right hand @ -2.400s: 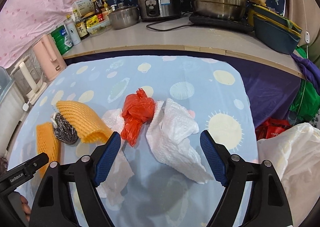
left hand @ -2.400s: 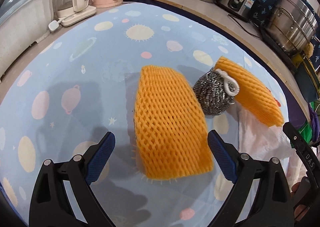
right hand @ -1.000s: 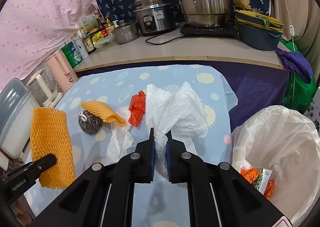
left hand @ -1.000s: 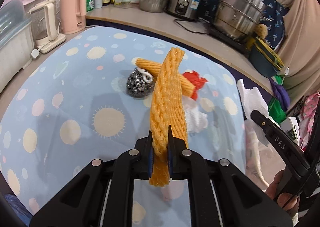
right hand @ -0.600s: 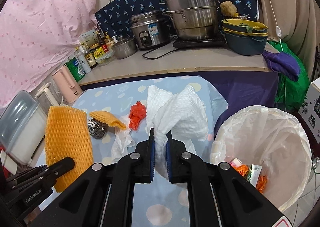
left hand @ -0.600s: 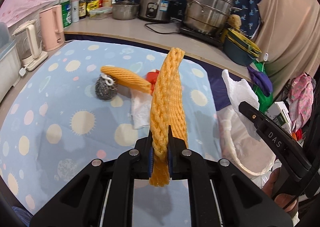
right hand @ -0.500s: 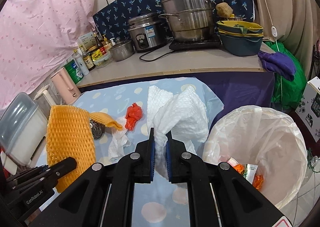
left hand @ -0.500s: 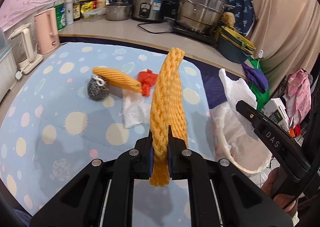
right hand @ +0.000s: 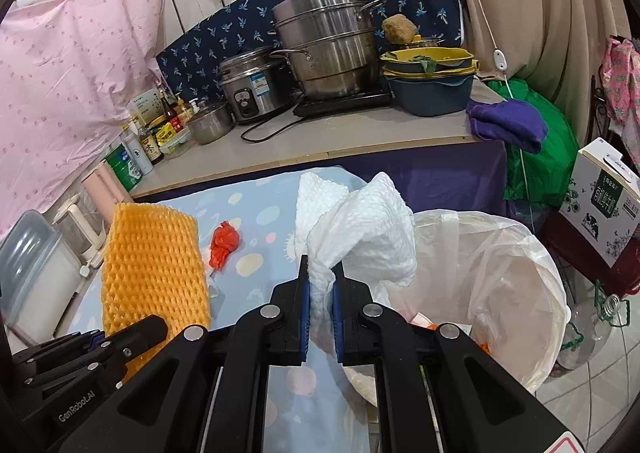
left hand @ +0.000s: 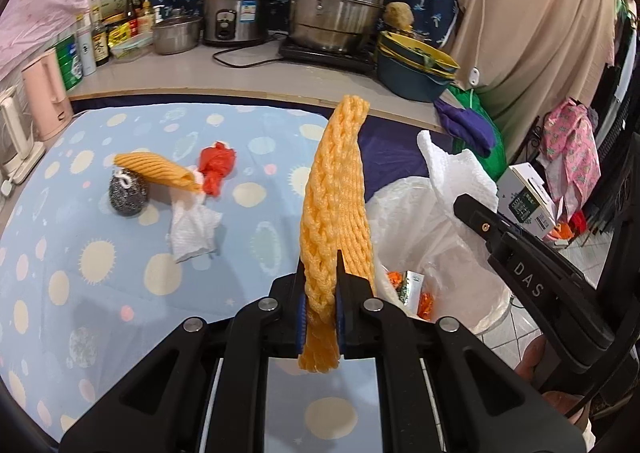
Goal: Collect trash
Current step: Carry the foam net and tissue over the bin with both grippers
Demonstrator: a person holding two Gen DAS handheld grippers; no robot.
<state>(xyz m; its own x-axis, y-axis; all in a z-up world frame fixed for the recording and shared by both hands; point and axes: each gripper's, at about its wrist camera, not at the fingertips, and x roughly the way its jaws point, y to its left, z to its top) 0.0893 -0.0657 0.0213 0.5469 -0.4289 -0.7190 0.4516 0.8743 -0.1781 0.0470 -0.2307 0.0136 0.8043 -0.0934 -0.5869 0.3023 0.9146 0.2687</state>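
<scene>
Foam net (left hand: pixel 336 213), centre: orange, matt, open woven mesh. Paper towel (right hand: pixel 360 229), centre: white, embossed, crumpled. Bin liner (right hand: pixel 500 277), lower right: thin translucent plastic, slightly glossy. Tablecloth (left hand: pixel 100 253), left: smooth pale-blue printed sheet. Scouring ball (left hand: pixel 128 193), left: shiny coiled steel wire. Steamer pot (left hand: pixel 340 1), top centre: brushed metal, reflective. Gripper bodies, bottom: matt black plastic with 2 blue pads each.

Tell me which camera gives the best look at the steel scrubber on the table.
The left wrist view: the steel scrubber sits in full sight on the tablecloth, beside the second foam net. In the right wrist view the held orange foam net hides it entirely.
</scene>
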